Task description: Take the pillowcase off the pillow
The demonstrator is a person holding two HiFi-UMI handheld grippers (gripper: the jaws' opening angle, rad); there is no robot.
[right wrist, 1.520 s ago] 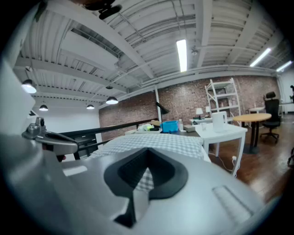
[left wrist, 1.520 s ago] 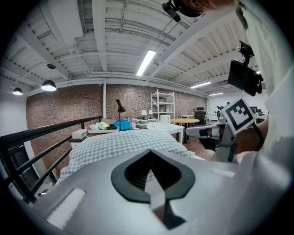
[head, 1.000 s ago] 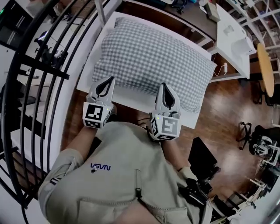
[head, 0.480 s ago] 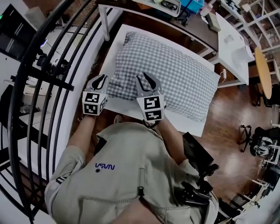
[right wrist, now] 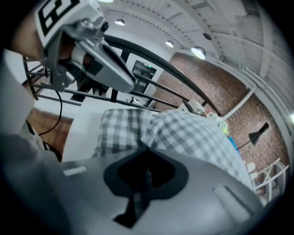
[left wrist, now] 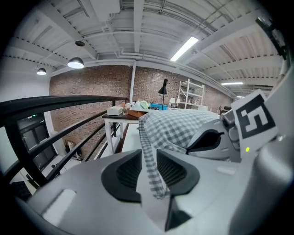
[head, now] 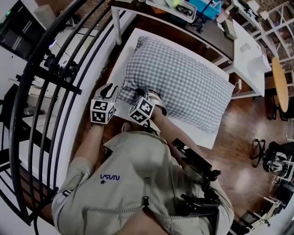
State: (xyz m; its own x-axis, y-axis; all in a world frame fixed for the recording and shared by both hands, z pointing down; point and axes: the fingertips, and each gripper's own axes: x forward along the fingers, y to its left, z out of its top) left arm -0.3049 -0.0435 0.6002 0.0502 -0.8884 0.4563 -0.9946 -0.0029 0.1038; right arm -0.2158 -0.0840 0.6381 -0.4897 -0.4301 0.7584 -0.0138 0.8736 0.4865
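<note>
A pillow in a grey-and-white checked pillowcase (head: 188, 87) lies on a white table (head: 122, 59). Both grippers are at its near left corner. My left gripper (head: 108, 92) is just left of the corner. In the left gripper view a strip of the pillowcase (left wrist: 148, 151) runs between the jaws of the left gripper (left wrist: 149, 158), which are opening and slightly apart. My right gripper (head: 138, 94) is on the corner itself. The right gripper (right wrist: 146, 153) is shut there, pinching a fold of the pillowcase (right wrist: 183, 133).
Black curved railing bars (head: 55, 73) run close along the left. A dark desk (head: 183, 11) with small items stands behind the pillow, and a white table (head: 248, 50) to its right. Wood floor (head: 239, 124) lies to the right. Black equipment (head: 197, 183) hangs by the person's side.
Both grippers have moved left along the pillow's near edge to its left corner. The right gripper went from the middle of that edge, opened on the way, and now pinches fabric.
</note>
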